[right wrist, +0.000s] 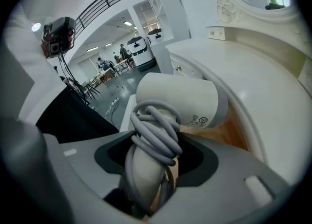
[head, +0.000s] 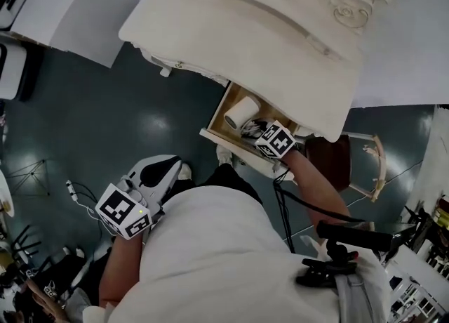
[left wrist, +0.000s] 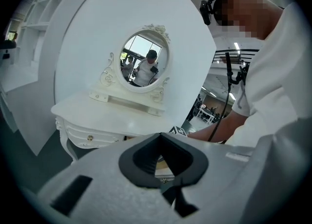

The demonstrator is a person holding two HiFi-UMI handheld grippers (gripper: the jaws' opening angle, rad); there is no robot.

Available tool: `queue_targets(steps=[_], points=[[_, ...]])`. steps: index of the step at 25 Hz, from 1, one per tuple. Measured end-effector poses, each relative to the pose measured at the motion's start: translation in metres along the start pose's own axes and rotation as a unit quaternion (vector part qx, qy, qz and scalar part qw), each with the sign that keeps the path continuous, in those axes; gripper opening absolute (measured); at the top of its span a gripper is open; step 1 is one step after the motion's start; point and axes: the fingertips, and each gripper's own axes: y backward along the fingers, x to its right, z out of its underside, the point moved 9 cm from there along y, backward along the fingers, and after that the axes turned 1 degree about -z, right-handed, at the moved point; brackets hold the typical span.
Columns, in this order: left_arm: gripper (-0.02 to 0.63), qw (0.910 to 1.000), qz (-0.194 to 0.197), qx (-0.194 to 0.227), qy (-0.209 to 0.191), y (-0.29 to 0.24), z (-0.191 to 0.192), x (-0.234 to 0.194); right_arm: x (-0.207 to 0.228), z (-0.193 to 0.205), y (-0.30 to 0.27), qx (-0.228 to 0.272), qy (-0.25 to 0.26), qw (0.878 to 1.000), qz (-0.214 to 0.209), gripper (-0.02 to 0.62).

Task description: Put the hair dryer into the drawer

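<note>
The cream hair dryer [head: 242,112] hangs over the open wooden drawer [head: 219,116] of the white dressing table [head: 259,34]. My right gripper [head: 255,130] is shut on its handle. In the right gripper view the handle [right wrist: 146,169], wrapped in grey cord [right wrist: 156,133], sits between the jaws. The dryer's barrel [right wrist: 183,100] lies across above it, over the drawer's wooden bottom [right wrist: 226,133]. My left gripper [head: 175,168] stays low at the left, away from the drawer, with jaws together and nothing in them. In the left gripper view it [left wrist: 162,145] faces the dressing table [left wrist: 97,111].
An oval mirror [left wrist: 144,62] stands on the table top. A brown chair [head: 331,161] sits right of the drawer, under the table's edge. Cables [head: 77,192] lie on the dark floor at the left. A black camera mount [head: 337,251] hangs on the person's chest.
</note>
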Motion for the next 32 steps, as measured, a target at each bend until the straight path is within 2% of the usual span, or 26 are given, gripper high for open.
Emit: queue_targets(steps=[5, 10, 20, 27, 32], points=[[-0.002, 0.9994, -0.03, 0.008, 0.016, 0.005, 0.0, -0.002, 0.018, 0.003, -0.026, -0.029, 0.02, 0.999, 0.007, 0.244], [-0.002, 0.9983, -0.052, 0.006, 0.025, 0.007, -0.001, -0.002, 0.031, 0.004, -0.044, -0.032, 0.023, 0.999, 0.014, 0.244], [-0.002, 0.997, -0.071, 0.006, 0.031, 0.004, -0.008, 0.004, 0.051, 0.008, -0.06, -0.035, 0.045, 0.997, 0.054, 0.244], [-0.002, 0.9953, -0.085, 0.003, 0.047, 0.008, -0.004, -0.003, 0.063, 0.01, -0.072, -0.036, 0.039, 0.995, 0.078, 0.245], [-0.002, 0.9947, -0.09, -0.001, 0.051, 0.01, -0.004, -0.011, 0.07, 0.007, -0.08, -0.039, 0.059, 0.992, 0.105, 0.247]])
